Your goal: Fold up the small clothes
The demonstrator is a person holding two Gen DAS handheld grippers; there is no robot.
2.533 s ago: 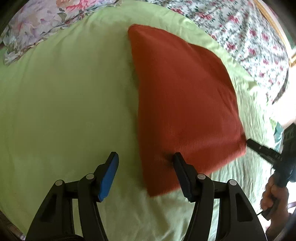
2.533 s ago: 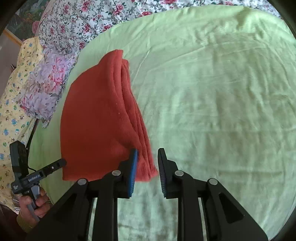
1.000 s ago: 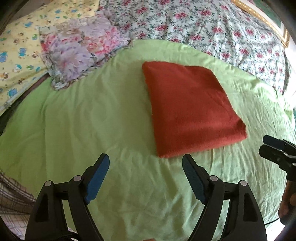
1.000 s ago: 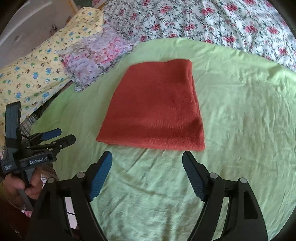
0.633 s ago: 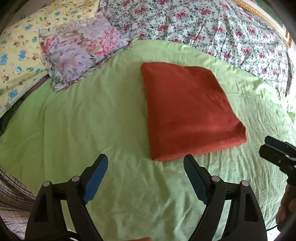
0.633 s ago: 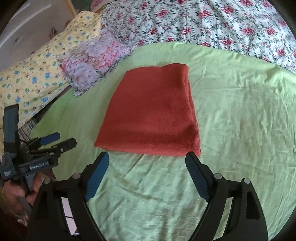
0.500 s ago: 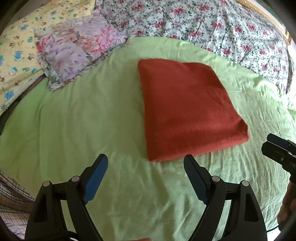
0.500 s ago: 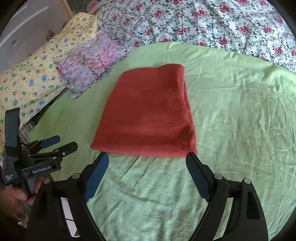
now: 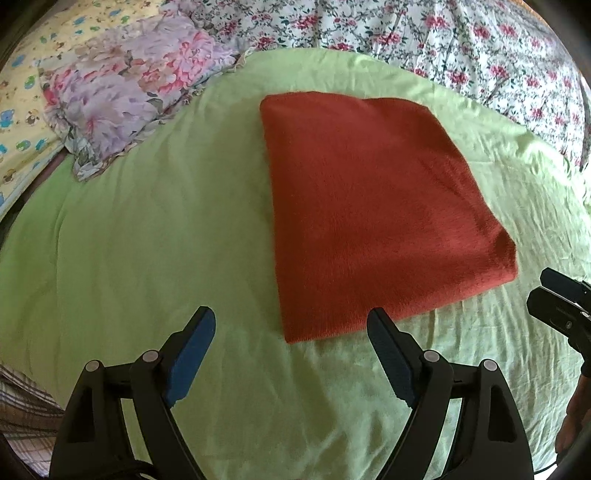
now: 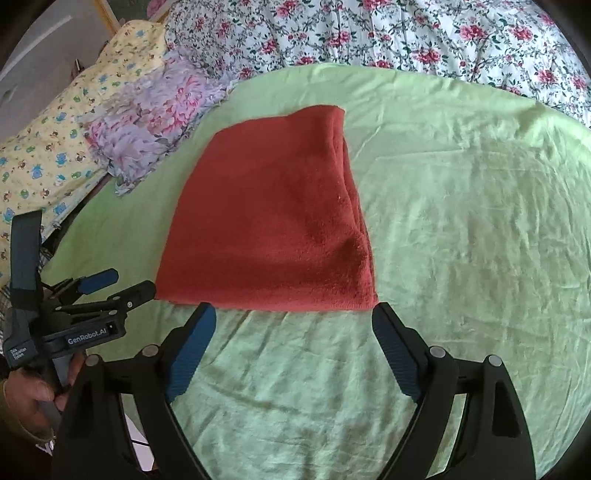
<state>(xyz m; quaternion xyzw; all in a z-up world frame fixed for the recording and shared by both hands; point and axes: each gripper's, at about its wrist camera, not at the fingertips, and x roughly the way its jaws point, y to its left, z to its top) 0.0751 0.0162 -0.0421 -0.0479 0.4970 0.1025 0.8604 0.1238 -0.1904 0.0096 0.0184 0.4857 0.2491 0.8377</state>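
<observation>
A rust-red cloth (image 9: 369, 206) lies folded into a flat rectangle on the light green sheet (image 9: 147, 240); it also shows in the right wrist view (image 10: 273, 229), with stacked folded layers along its right edge. My left gripper (image 9: 290, 332) is open and empty, just short of the cloth's near left corner. My right gripper (image 10: 293, 325) is open and empty, just short of the cloth's near edge. The left gripper also shows at the left of the right wrist view (image 10: 110, 288), and the right gripper shows at the right edge of the left wrist view (image 9: 554, 295).
A lilac floral pillow (image 9: 122, 96) and a yellow printed pillow (image 10: 66, 133) lie at the far left. A white quilt with red flowers (image 10: 406, 33) covers the far side of the bed. The green sheet spreads wide around the cloth.
Both grippers let go of the cloth, opened wide and drew back and up from it. The folded cloth stays flat on the sheet. In the last half second both grippers crept slightly closer.
</observation>
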